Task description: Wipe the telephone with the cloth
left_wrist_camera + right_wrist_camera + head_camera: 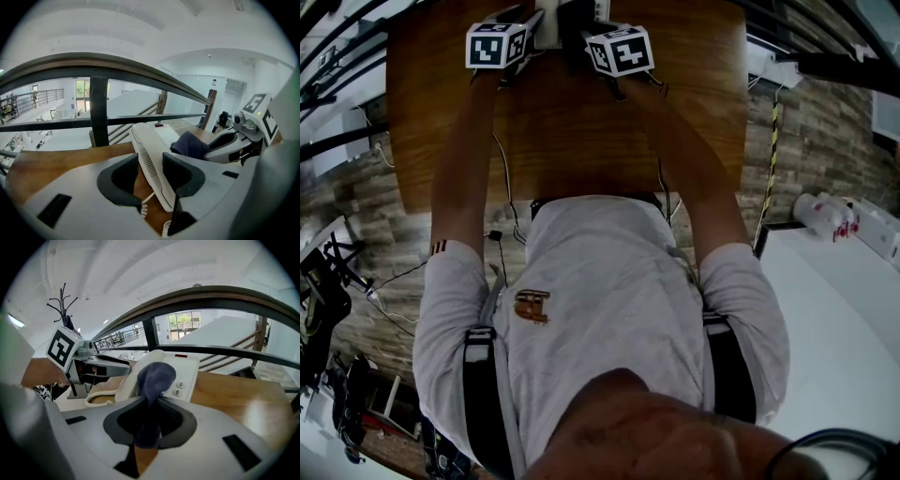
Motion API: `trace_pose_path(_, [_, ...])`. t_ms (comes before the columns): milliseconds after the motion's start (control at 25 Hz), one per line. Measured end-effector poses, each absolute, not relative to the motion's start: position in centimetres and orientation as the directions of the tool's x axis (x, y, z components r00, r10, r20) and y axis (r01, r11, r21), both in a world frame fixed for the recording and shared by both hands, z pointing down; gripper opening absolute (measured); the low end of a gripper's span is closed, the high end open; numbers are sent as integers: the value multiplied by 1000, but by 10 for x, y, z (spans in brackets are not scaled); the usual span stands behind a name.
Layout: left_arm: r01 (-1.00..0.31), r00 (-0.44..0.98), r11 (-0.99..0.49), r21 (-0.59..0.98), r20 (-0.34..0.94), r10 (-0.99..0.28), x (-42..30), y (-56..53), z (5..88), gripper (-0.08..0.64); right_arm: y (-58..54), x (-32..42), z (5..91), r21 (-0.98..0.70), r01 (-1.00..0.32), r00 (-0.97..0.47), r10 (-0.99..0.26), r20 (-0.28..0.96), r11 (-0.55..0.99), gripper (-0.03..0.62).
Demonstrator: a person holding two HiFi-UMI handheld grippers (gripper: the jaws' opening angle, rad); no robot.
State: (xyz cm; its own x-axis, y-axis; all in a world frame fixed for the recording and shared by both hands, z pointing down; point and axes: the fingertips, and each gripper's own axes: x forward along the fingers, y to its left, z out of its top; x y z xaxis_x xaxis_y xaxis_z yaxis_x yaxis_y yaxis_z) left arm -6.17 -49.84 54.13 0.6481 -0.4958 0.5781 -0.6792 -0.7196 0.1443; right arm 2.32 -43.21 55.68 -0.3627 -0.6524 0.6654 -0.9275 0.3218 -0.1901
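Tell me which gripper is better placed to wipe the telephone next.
Right. The right gripper has its fingers shut on the cloth, which is at the telephone; the left gripper is open, without cloth.

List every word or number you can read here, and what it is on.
"3": round key on the white plastic telephone.
"6": second round key beside it.
Orange-brown crest on the person's white shirt: too blurred to read.
Black-and-white square markers on the gripper cubes: patterns, no letters.

Head view dim; gripper views bright, daylit, fisheye-warped at edges.
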Motion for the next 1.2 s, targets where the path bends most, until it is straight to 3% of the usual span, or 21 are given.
trace_pose_path(480, [-684, 647, -716, 142, 572, -505, -58, -497, 541, 172, -411, 103, 561, -173, -960, -277, -681, 678, 219, 74])
trace_pose_path(800, [-693, 622, -714, 101, 585, -521, -59, -493, 534, 170, -406, 105, 533, -209, -949, -315, -719, 620, 236, 74])
trace_pose_path(1000, [-682, 667, -724, 104, 496, -557, -49, -485, 495, 164, -408, 94, 495, -242, -928, -370, -763, 530, 282, 74])
trace_pose_path(1200, [-645, 740, -754, 124, 346, -577, -40, -465, 437, 89, -404, 80, 447, -251, -906, -419, -803, 423, 341, 74])
